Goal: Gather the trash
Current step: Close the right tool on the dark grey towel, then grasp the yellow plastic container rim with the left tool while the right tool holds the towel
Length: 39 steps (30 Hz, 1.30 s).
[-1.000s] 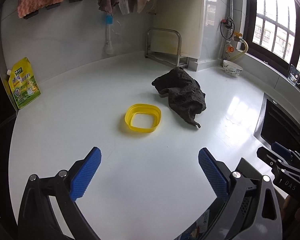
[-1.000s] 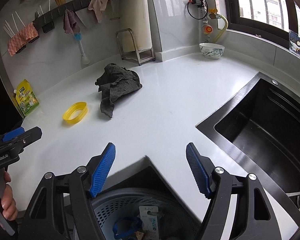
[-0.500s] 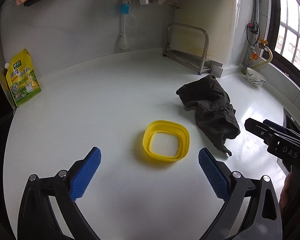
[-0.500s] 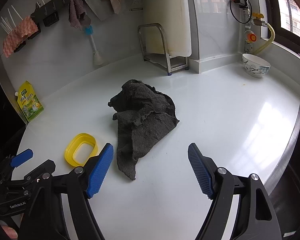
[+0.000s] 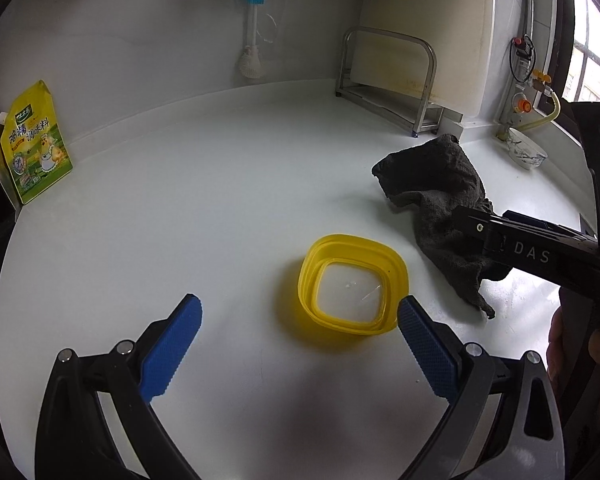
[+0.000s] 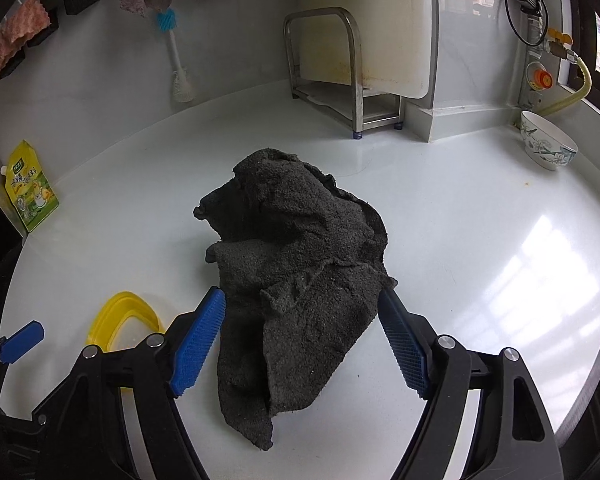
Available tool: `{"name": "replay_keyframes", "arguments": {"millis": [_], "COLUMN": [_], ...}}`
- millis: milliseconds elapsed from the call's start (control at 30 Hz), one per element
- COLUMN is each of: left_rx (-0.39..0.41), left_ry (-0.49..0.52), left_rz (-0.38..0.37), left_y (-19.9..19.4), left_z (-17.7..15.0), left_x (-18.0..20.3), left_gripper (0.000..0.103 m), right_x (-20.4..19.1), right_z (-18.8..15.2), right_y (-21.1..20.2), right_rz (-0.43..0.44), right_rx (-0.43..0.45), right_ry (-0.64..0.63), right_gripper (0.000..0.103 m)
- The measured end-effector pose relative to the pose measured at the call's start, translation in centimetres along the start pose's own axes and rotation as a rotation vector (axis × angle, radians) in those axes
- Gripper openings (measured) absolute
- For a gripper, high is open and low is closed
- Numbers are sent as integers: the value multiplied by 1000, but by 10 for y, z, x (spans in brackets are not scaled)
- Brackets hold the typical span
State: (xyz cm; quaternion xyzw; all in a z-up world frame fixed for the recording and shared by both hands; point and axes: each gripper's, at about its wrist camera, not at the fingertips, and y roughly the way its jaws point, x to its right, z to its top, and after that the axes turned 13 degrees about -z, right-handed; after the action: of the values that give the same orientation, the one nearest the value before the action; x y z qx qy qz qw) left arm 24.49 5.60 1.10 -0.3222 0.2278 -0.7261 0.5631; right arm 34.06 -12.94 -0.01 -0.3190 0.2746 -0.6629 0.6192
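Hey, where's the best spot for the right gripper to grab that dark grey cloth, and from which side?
Grip the raised, bunched ridge of the dark grey cloth, coming down from above. The right gripper already straddles the cloth's near part with jaws open. The thin tail toward the camera lies flat on the counter, so pads would likely slide over it; the crumpled hump offers folds to pinch.

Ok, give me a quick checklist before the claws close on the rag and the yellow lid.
1. Right claw open: ok.
2. Dark rag between its fingers: ok.
3. Left claw open: ok.
4. Yellow lid centred in the left claw: not ok, it sits toward the right finger.
5. Rag and lid apart on the counter: ok.
6. Trash bin within reach: cannot tell, not in view.
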Motion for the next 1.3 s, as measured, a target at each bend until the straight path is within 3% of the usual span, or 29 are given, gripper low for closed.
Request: {"name": "replay_keyframes", "arguments": {"millis": [267, 367, 467, 500, 567, 633, 833, 1167, 1300], "left_rx": [4, 6, -4, -8, -14, -13, -63, -155, -171], "left_ry": [-9, -6, -3, -3, -6, -2, 25, 50, 28], "left_rz": [-25, -30, -48, -55, -63, -66, -98, -1, -24], "left_y": [0, -2, -1, -1, 1, 1, 15, 51, 61], "left_z": [1, 1, 2, 2, 2, 3, 5, 13, 13], "left_x": [1, 2, 4, 4, 4, 6, 16, 23, 21], "left_gripper": [96, 96, 96, 96, 96, 96, 97, 97, 91], "right_x": [-9, -9, -13, -14, -11, -2, 28, 46, 47], "right_z": [12, 11, 9, 8, 6, 5, -11, -31, -34], "right_y": [28, 29, 24, 23, 20, 17, 0, -20, -23], "right_rz": [-13, -11, 16, 19, 23, 46, 51, 108, 120], "right_rx": [-96, -82, -60, -58, -59, -67, -60, -53, -50], "right_ry": [9, 11, -16, -29, -36, -9, 68, 122, 130], "right_gripper": [81, 80, 60, 46, 29, 23, 19, 18, 18]}}
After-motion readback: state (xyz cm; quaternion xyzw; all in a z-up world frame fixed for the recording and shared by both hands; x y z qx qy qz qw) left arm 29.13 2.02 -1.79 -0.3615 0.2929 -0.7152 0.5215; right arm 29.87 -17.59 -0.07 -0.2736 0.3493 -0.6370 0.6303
